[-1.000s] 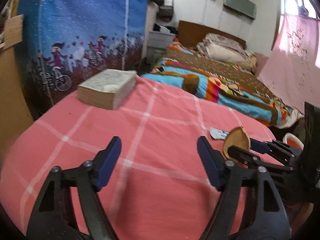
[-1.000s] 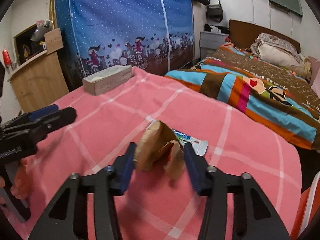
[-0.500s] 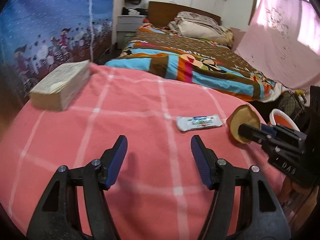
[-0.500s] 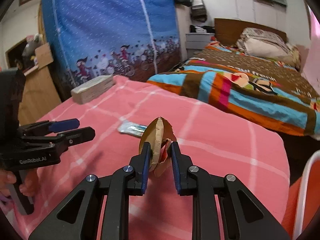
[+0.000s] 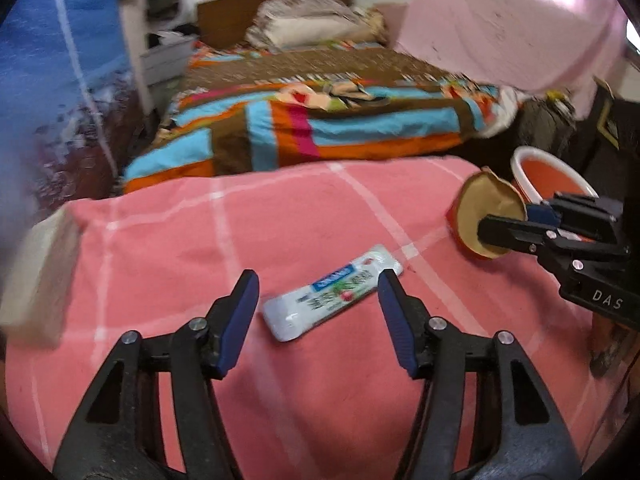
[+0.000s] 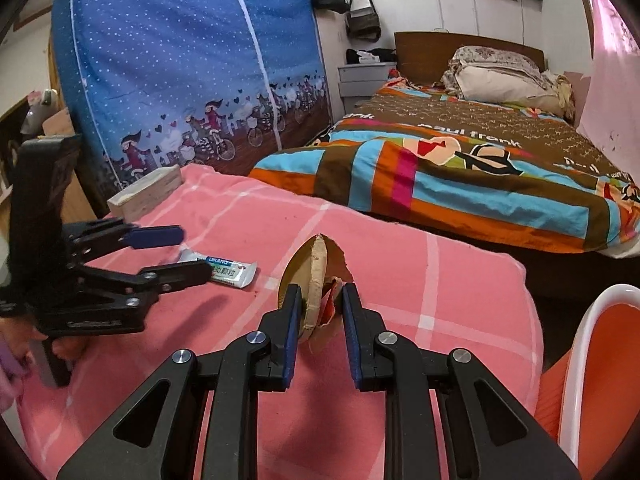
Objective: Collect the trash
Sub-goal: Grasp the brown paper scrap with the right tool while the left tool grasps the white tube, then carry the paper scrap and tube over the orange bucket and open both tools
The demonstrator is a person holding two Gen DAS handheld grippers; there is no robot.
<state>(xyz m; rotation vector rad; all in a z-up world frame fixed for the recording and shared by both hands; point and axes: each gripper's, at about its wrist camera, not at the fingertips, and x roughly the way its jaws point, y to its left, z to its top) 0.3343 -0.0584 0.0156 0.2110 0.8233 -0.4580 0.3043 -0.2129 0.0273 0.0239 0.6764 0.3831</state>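
A white and blue wrapper (image 5: 334, 292) lies flat on the pink checked table cover (image 5: 160, 248). My left gripper (image 5: 318, 294) is open, its two blue pads on either side of the wrapper, just above it. My right gripper (image 6: 318, 300) is shut on a crumpled brown paper piece (image 6: 312, 276) and holds it above the cover near the table's right edge. In the left wrist view the paper piece (image 5: 486, 216) shows at the right, in front of an orange bin (image 5: 548, 174). In the right wrist view the wrapper (image 6: 226, 270) lies under the left gripper (image 6: 182, 252).
A thick book (image 6: 146, 192) lies at the far left corner of the table. The orange bin with a white rim (image 6: 592, 364) stands off the table's right edge. A bed with a striped blanket (image 6: 460, 184) lies beyond; a blue fabric wardrobe (image 6: 188, 64) stands at the left.
My left gripper has swung right and moved forward until its open fingers straddle the wrapper. My right gripper closed on the brown paper and has carried it right, toward the bin.
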